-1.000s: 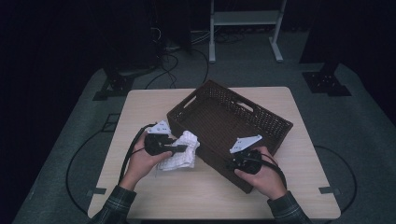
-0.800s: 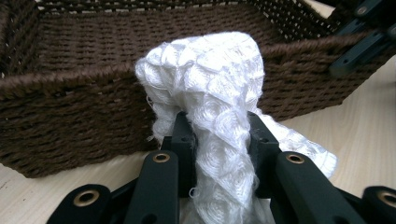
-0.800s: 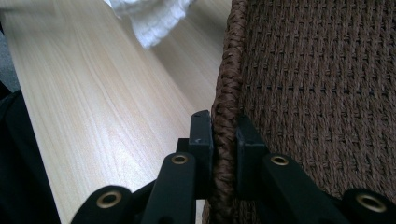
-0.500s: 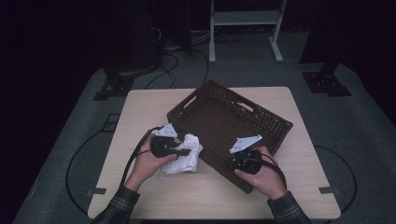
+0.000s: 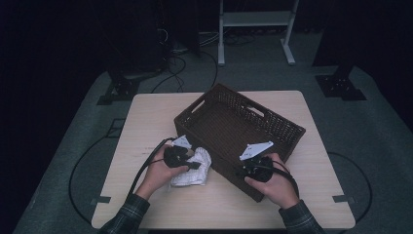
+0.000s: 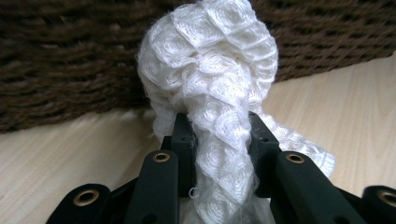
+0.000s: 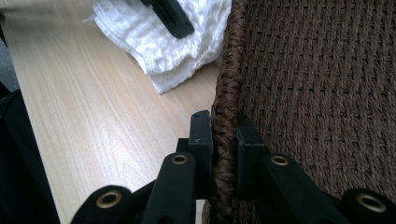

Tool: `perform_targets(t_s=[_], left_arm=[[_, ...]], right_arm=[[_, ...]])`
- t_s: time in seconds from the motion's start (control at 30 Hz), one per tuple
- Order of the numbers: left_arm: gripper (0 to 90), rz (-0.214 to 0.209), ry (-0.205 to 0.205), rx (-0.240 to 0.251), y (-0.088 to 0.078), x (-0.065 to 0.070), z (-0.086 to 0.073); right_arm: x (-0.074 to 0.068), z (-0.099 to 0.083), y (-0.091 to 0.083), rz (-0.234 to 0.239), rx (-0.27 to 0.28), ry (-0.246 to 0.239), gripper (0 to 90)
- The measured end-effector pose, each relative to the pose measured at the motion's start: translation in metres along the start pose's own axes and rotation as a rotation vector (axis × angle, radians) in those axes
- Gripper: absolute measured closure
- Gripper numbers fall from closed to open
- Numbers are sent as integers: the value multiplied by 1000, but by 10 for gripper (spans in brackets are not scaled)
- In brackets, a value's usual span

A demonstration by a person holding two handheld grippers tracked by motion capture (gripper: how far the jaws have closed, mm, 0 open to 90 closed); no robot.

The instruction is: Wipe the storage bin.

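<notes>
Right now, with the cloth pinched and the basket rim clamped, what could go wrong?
1. The left gripper pinches just one bunched fold of the white cloth; the rest lies loose on the table, so it may slip free or snag on the basket wall when lifted.
2. The right gripper clamps the woven rim at a corner; a pull there could tip or skid the basket.

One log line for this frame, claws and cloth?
left claw: shut on white cloth, beside basket | right claw: shut on basket rim | cloth not yet in basket
</notes>
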State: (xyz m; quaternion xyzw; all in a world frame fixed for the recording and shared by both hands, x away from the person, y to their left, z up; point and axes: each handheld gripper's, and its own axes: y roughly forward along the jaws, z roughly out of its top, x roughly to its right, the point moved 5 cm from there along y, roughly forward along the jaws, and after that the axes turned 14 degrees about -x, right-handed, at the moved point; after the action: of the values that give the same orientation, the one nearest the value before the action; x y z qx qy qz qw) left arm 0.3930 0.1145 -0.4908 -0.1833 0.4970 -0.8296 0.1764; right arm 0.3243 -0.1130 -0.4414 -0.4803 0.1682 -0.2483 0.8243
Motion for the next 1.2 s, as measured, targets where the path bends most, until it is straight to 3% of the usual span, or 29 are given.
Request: perform_targets(t_s=[0.27, 0.5, 0.6, 0.73, 0.93, 1.2], left_arm=[[694, 9, 3, -42, 9, -3, -4], [694, 12, -2, -38, 8, -4, -5], [694, 13, -8, -32, 5, -5, -5], [694, 27, -9, -15, -3, -5, -5], [694, 41, -30, 50, -22, -10, -5], [694, 37, -44, 164, -50, -10, -3]], right_arm=[[1, -3, -11, -13, 34, 0, 744], [-1, -17, -29, -23, 48, 17, 755], [-2, -25, -30, -4, 56, 27, 799], [-3, -21, -25, -2, 84, 26, 799], [-6, -8, -17, -42, 75, 2, 788], [-11, 7, -9, -48, 63, -29, 767]])
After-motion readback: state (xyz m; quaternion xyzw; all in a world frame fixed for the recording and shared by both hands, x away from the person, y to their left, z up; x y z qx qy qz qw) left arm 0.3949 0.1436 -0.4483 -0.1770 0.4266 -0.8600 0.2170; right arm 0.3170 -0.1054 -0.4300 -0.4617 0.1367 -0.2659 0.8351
